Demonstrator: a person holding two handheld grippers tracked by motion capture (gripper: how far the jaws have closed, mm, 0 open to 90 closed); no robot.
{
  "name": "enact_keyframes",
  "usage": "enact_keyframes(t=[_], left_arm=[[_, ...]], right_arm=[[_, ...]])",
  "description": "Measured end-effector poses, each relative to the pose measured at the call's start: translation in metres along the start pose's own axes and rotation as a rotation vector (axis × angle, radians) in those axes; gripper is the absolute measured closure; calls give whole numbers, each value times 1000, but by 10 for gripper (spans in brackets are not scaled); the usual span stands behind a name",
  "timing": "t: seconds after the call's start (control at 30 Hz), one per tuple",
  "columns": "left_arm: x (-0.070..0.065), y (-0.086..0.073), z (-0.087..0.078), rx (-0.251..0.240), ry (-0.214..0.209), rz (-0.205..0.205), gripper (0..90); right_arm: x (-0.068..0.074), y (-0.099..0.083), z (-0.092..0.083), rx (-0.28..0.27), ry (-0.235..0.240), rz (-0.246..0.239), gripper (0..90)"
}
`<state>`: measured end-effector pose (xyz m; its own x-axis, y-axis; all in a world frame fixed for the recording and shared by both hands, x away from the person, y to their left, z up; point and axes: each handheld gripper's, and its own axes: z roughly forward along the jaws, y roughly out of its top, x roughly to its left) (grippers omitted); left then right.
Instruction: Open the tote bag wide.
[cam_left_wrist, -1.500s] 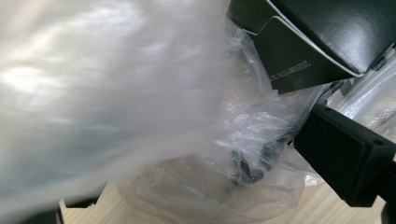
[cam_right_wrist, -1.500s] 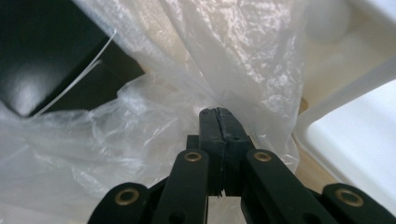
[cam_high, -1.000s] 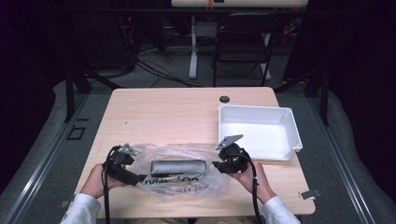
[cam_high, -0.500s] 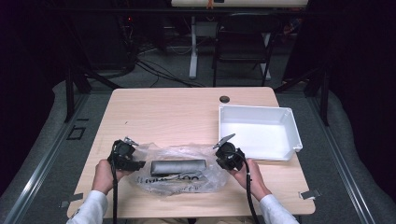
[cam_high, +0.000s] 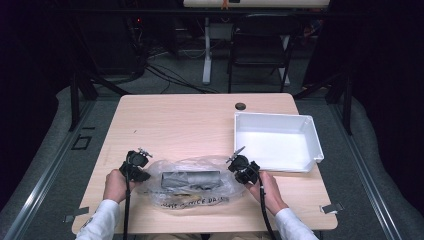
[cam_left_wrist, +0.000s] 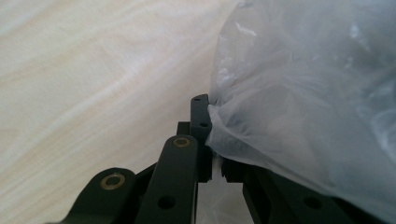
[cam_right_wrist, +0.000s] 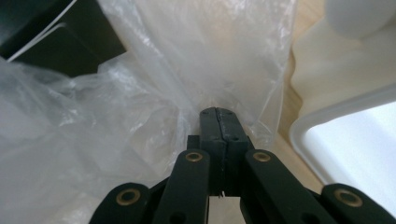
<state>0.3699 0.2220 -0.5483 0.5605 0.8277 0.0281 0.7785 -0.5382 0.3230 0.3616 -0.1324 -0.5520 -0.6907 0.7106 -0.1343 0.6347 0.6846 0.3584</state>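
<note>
I see the clear plastic bag (cam_high: 192, 182) lying on the table (cam_high: 175, 120) between my two grippers, a dark grey bundle (cam_high: 191, 179) inside it and the white tray (cam_high: 276, 141) just beyond my right jaws. My left gripper (cam_high: 142, 172) has just been closing, and its jaws now pinch a fold at the bag's left end. My right gripper (cam_high: 235, 167) has its jaws pressed fully together on the film at the bag's right end.

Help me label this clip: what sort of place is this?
Probably a lab or recording studio, not a home: a lone wooden table ringed by dark curtains, cables trailing over the floor behind it, and a person working handheld grippers on a plastic bag.
</note>
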Motion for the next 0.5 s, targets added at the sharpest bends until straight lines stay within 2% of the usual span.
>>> enact_keyframes(t=[0.03,0.07,0.13,0.2,0.23,0.27,0.33,0.37,0.47,0.5], left_arm=[[0,-1,-1,3,-1,4,854],[1,-2,-1,-3,-8,-4,846],[3,-3,-4,-2,-13,-9,797],[5,-4,-8,-21,-27,-22,743],[6,-4,-10,-20,-30,-24,710],[7,-5,-12,-28,-34,-32,667],[10,-6,-16,-47,-48,-49,634],[11,-6,-17,-53,-51,-56,583],[15,-7,-22,-81,-73,-77,549],[16,-7,-23,-89,-75,-87,520]], right_arm=[[2,-1,0,-5,3,2,900],[1,-1,-3,14,5,-18,900],[2,-3,-9,-6,12,-16,900],[0,-3,-17,-35,27,-13,824],[-2,-4,-25,-58,35,-7,778],[-3,-4,-29,-69,43,0,770],[-6,-6,-41,-121,65,10,695],[-7,-8,-48,-147,81,10,656],[-6,-11,-64,-218,105,-4,550],[-5,-11,-70,-235,122,-5,540]])
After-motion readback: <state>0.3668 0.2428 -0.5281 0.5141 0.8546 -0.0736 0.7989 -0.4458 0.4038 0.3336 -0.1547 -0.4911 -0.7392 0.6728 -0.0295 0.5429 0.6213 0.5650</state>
